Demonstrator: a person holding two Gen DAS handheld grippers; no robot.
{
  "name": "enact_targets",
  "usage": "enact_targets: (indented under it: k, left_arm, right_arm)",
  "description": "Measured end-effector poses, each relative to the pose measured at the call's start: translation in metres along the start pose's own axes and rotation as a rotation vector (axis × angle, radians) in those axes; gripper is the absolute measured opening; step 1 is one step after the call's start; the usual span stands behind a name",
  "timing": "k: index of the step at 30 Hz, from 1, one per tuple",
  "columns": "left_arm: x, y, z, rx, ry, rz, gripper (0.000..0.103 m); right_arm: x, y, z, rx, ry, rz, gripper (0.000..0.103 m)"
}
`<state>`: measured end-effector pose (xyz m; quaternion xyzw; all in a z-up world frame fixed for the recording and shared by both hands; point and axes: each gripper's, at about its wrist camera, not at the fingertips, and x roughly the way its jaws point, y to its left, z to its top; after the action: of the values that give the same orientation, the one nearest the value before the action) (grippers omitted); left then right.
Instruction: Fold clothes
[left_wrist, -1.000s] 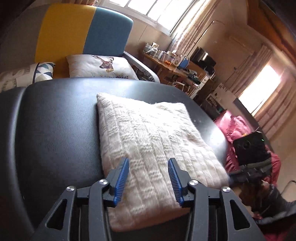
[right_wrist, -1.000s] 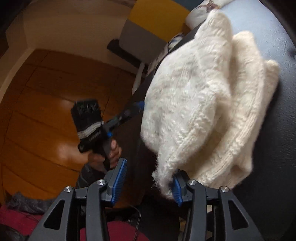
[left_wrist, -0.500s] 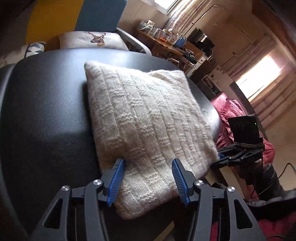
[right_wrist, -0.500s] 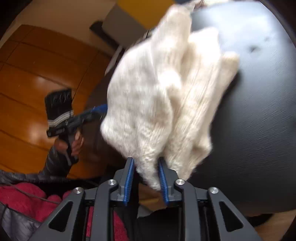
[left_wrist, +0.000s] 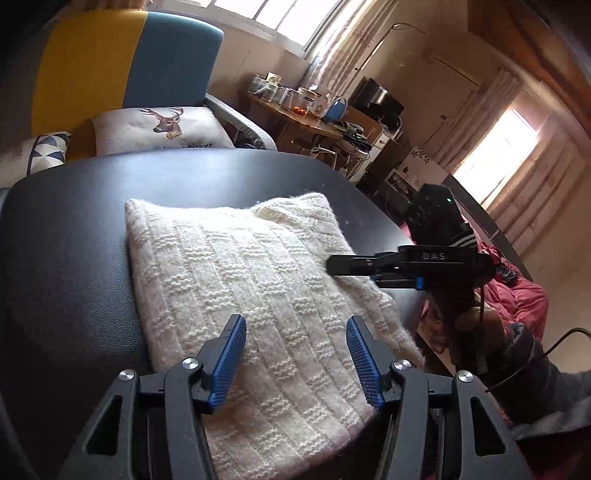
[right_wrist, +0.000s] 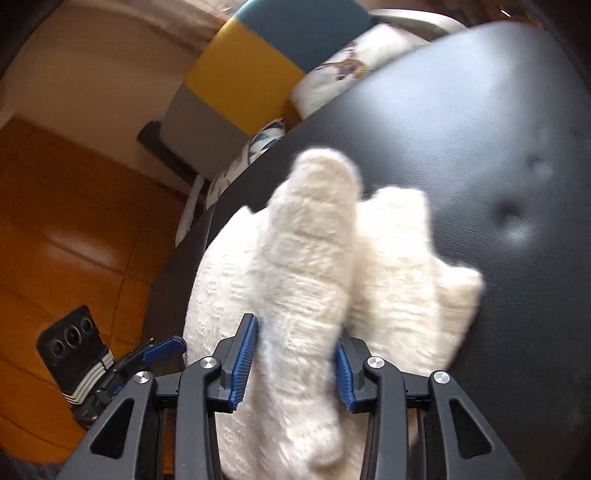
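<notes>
A cream knit sweater (left_wrist: 251, 280) lies folded in a rough square on the black table (left_wrist: 66, 236). My left gripper (left_wrist: 295, 354) hovers open over the sweater's near edge, nothing between its blue pads. In the left wrist view my right gripper (left_wrist: 369, 264) reaches in from the right at the sweater's right edge. In the right wrist view the right gripper (right_wrist: 295, 360) stands open, with a thick fold of the sweater (right_wrist: 306, 258) bulging between its fingers. The left gripper (right_wrist: 147, 354) shows at the lower left of that view.
A yellow, blue and grey sofa (left_wrist: 110, 66) with a deer cushion (left_wrist: 159, 125) stands behind the table. A cluttered wooden desk (left_wrist: 306, 118) is at the back. A red cloth (left_wrist: 524, 295) lies beyond the table's right edge. A wooden floor (right_wrist: 74, 221) lies to the left.
The right gripper shut on the sweater's edge half a second ago; its fingers now stand wider apart around the fold. The left gripper stayed open and drew back slightly.
</notes>
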<state>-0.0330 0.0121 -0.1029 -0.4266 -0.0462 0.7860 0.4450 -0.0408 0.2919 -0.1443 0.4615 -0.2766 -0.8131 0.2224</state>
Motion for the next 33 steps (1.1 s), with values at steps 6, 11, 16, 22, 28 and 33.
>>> enact_targets:
  k: [6,11,16,22,28,33]
  left_arm:
    - [0.015,-0.01,-0.01,0.03,0.021,-0.035,0.065]
    - [0.031,-0.012,-0.021,0.009,0.073,-0.069,0.067]
    - [0.025,-0.01,-0.026,-0.04,0.064,-0.112,0.069]
    - [0.016,0.003,-0.025,-0.126,0.035,-0.155,0.069]
    - [0.018,-0.003,-0.024,-0.121,0.031,-0.157,0.071]
    - [-0.006,0.007,-0.011,-0.161,-0.044,-0.158,0.071]
  right_arm:
    - [-0.015,0.065,-0.026,-0.419,-0.011,-0.468,0.015]
    - [-0.014,0.014,-0.054,-0.299,-0.009,-0.498,0.015]
    - [-0.02,0.003,-0.048,-0.195,-0.049,-0.4,0.022]
    - [-0.04,0.025,-0.03,-0.179,-0.123,-0.398,0.03]
    - [-0.02,0.086,-0.012,-0.384,-0.122,-0.396,0.032]
    - [0.025,0.086,-0.018,-0.422,0.007,-0.43,0.032]
